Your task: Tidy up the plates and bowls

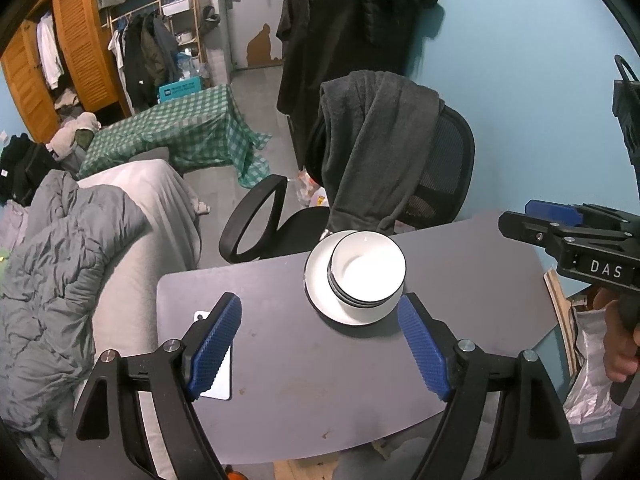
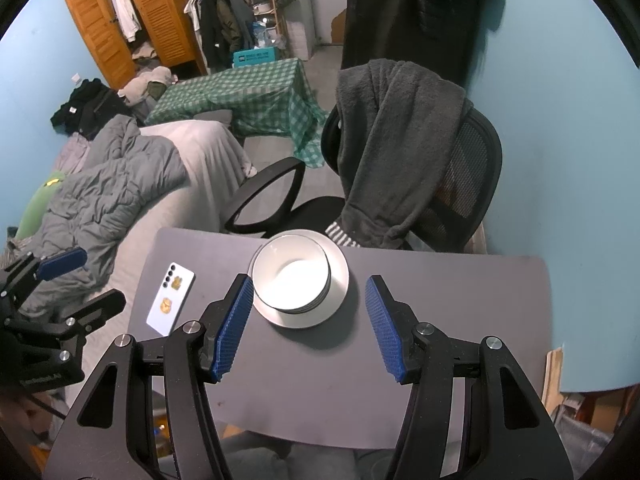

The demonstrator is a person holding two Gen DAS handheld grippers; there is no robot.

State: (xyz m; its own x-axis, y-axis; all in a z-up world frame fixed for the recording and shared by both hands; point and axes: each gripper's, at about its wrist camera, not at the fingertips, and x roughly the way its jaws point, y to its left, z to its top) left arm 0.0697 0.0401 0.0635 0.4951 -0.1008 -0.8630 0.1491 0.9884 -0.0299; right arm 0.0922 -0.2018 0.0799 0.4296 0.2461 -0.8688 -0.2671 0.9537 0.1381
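Note:
A stack of white bowls (image 1: 368, 268) (image 2: 292, 276) with dark rims sits on a white plate (image 1: 320, 288) (image 2: 338, 280) at the far side of the grey table (image 1: 300, 380) (image 2: 460, 312). My left gripper (image 1: 320, 320) hovers open above the table, its blue pads (image 1: 216, 344) nearer me than the stack, nothing between them. My right gripper (image 2: 310, 300) is also open and empty, its fingertips flanking the near edge of the plate without touching it. Each gripper shows at the edge of the other's view.
A white phone (image 2: 170, 304) (image 1: 218, 384) lies on the table's left part. Behind the table stands a black office chair (image 2: 460, 184) (image 1: 440, 160) draped with a grey garment. A bed with a grey duvet (image 1: 60, 272) lies left. A plastic bag (image 1: 588, 376) sits right.

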